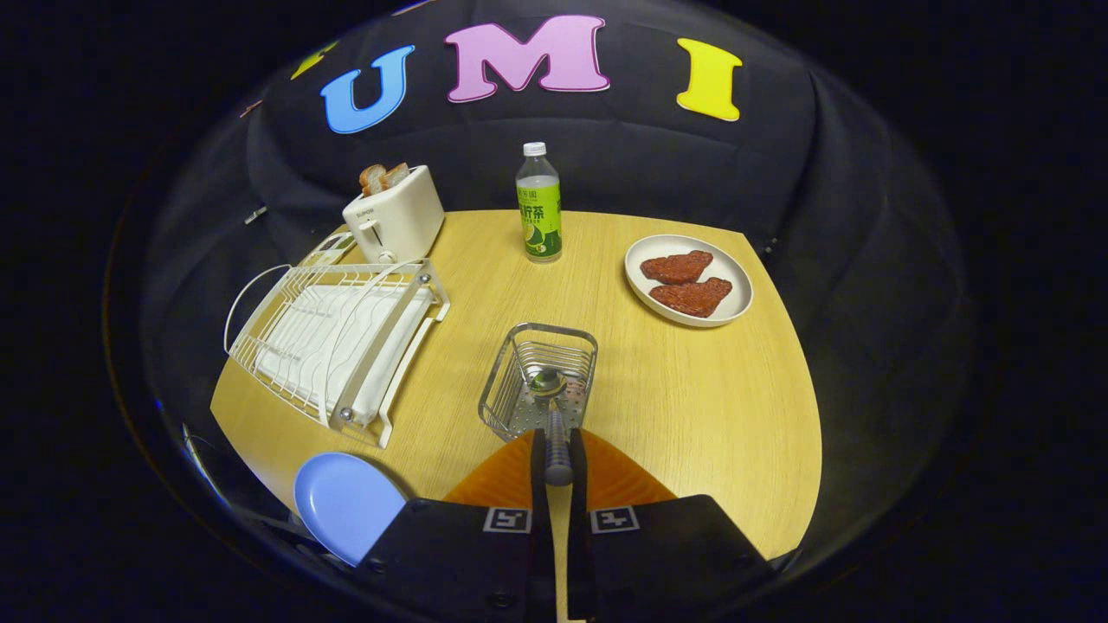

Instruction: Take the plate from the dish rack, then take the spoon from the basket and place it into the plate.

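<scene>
Basket (538,381) ahead of fingers (558,459) — rack (333,342) left, plate (346,504) nearer.

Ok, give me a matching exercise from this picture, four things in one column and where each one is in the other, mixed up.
Things:
1. spoon
2. blue plate
3. toaster
4. green bottle

Places:
A. behind the dish rack, with bread in it
B. handle between the gripper fingers, bowl over the wire basket
C. upright at the table's far edge
D. at the table's near edge, beside the gripper

Pairs: 1-B, 2-D, 3-A, 4-C
</scene>
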`<state>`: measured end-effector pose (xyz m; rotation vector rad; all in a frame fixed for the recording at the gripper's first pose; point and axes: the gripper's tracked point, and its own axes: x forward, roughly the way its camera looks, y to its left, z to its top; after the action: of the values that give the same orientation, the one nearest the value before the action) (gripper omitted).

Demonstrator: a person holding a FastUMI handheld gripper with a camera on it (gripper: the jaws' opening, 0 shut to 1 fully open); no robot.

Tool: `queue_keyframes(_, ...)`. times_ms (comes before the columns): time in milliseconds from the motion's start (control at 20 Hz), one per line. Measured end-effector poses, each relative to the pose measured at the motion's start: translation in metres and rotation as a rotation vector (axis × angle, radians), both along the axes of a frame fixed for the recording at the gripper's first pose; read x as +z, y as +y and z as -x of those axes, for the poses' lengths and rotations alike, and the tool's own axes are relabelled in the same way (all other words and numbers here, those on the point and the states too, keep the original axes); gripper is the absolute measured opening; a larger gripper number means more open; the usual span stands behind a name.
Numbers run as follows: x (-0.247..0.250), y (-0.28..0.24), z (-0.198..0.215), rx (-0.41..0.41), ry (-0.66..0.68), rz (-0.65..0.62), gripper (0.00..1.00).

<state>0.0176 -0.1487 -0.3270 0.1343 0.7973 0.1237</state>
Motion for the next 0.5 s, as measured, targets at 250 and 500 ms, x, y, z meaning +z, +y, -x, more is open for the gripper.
queue_keyframes(250, 0.044, -0.006, 0.014, -0.003, -0.076, -0.003, 0.10)
queue_keyframes(500, 0.115, 0.008, 0.049, 0.022, -0.171, -0.075, 0.10)
